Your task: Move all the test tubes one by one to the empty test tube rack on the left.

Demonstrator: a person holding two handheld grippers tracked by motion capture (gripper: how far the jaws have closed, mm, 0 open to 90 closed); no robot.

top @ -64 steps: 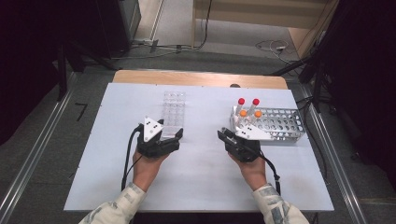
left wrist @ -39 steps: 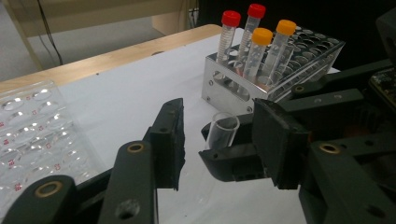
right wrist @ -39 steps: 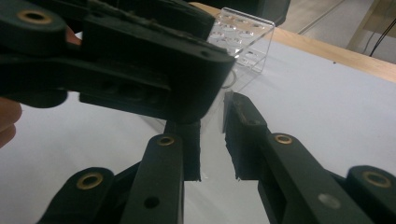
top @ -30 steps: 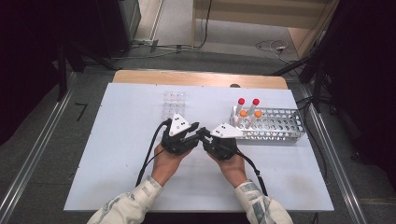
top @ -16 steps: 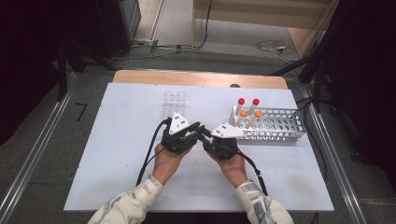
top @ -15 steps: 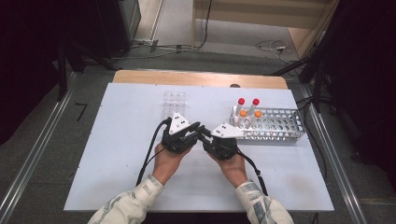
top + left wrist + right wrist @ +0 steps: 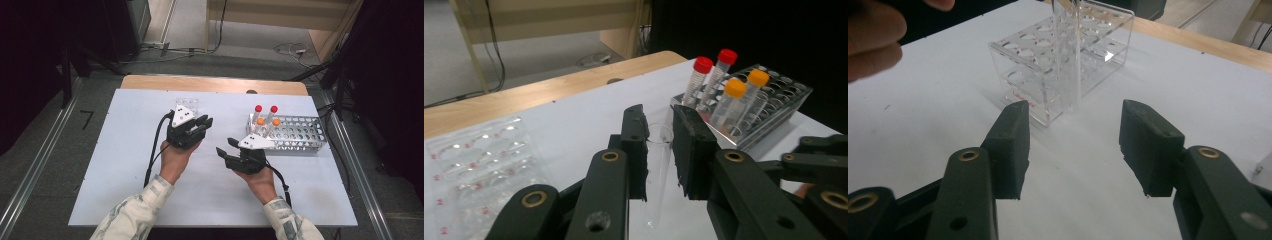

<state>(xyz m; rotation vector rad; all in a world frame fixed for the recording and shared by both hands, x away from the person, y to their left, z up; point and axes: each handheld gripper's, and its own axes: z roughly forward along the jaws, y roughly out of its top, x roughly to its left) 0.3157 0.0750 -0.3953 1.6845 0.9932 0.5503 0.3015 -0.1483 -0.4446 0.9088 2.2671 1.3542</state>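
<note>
On the white bench [image 7: 125, 175] I have both forearms reaching in from the near edge, hands angled toward the middle. My left tongs [image 7: 659, 150] are clamped on a clear uncapped tube [image 7: 657, 165], held upright above the bench, left of the metal rack [image 7: 300, 135] with its red- and orange-capped tubes. My right tongs [image 7: 1073, 145] have just been opening; they stand apart with nothing between them, pointing at a clear plastic rack [image 7: 1063, 60].
</note>
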